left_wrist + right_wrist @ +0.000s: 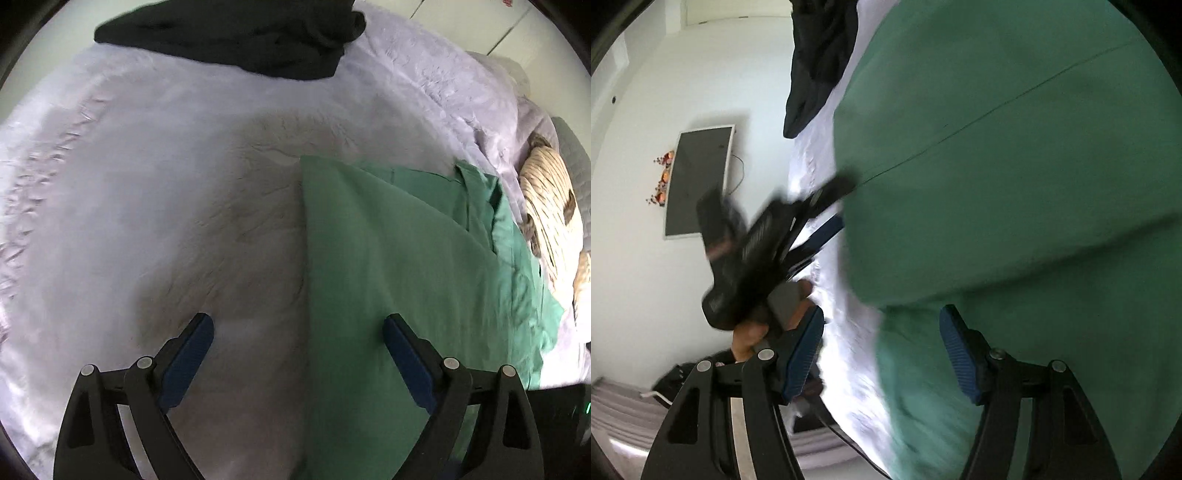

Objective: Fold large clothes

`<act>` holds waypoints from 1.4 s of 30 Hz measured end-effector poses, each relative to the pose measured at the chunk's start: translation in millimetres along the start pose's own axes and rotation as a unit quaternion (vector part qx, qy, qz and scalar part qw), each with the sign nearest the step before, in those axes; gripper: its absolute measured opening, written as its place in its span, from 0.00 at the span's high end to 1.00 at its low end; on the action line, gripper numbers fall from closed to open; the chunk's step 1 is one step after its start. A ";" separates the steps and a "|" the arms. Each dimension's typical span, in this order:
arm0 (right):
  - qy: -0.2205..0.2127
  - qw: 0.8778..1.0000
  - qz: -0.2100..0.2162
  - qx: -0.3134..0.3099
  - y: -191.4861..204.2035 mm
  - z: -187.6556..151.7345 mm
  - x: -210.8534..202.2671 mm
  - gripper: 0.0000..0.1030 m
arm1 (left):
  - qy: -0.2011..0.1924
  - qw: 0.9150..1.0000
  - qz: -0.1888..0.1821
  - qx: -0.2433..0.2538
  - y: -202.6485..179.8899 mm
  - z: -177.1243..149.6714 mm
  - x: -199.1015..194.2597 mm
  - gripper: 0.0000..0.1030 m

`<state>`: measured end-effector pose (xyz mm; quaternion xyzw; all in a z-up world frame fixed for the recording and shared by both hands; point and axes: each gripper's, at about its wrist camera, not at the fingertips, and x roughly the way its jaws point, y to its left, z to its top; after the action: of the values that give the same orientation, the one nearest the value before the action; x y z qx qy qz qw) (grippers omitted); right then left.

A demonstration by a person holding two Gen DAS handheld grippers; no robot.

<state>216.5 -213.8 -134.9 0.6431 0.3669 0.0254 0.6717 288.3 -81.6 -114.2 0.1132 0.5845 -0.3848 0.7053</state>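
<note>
A large green garment (399, 266) lies partly folded on a pale lilac bed cover (147, 221), with a straight left edge. My left gripper (298, 332) is open and empty, hovering over that edge near its close end. In the right wrist view the green garment (1015, 166) fills the right side. My right gripper (882, 332) is open and empty above its edge. The left gripper (827, 218), held in a hand, shows there too, blurred, at the garment's edge.
A black garment (240, 33) lies bunched at the far side of the bed and also shows in the right wrist view (820, 55). A striped cream cloth (546, 206) lies at the right. A dark wall screen (698, 177) hangs on the white wall.
</note>
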 end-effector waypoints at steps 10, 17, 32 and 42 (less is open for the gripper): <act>0.022 1.000 0.004 0.011 15.3 3.6 59.1 0.97 | 0.002 0.999 0.007 0.040 -1.7 14.4 12.4 0.91; 0.073 0.997 -0.018 0.009 1.5 -16.4 50.4 0.95 | -0.024 0.999 0.036 0.032 -1.4 15.9 -0.4 0.91; -0.190 0.956 -0.212 0.072 -75.9 8.7 -195.7 0.49 | -0.037 0.995 0.084 0.044 -33.0 -46.5 -15.8 0.91; -0.180 0.947 -0.263 0.030 -99.2 41.0 -224.8 0.96 | -0.048 0.990 0.125 0.052 -41.5 -53.9 -6.9 0.91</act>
<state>30.7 -379.3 -123.0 0.5379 0.3963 -0.2793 0.6897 220.4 -74.1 -111.5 0.2037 0.5101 -0.3285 0.7684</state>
